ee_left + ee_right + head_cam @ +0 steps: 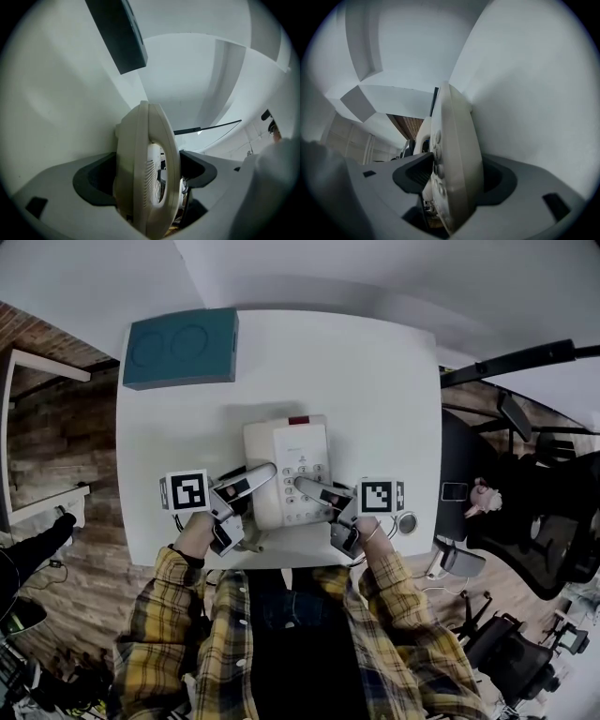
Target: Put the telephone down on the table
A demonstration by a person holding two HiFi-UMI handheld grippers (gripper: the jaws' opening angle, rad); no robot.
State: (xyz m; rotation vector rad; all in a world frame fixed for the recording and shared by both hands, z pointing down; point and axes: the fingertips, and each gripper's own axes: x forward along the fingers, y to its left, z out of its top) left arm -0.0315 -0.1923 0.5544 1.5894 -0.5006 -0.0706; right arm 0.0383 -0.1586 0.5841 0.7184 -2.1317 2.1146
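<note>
A beige telephone [286, 451] with its handset on the left and its keypad on the right lies near the front of the white table [375, 381]. My left gripper [265, 474] reaches in from the front left, and its jaws hold the handset side [140, 164] between the dark pads [96, 183]. My right gripper [302, 486] comes from the front right over the keypad. In the right gripper view the telephone [457, 154] fills the jaws. One pad [417, 176] sits against the keys and the other is under the base.
A teal box [180, 348] lies at the table's back left, also seen in the left gripper view [117, 37]. A small round object [406, 522] sits by my right hand. The table's front edge runs just under both hands. Dark office chairs [525, 512] stand to the right.
</note>
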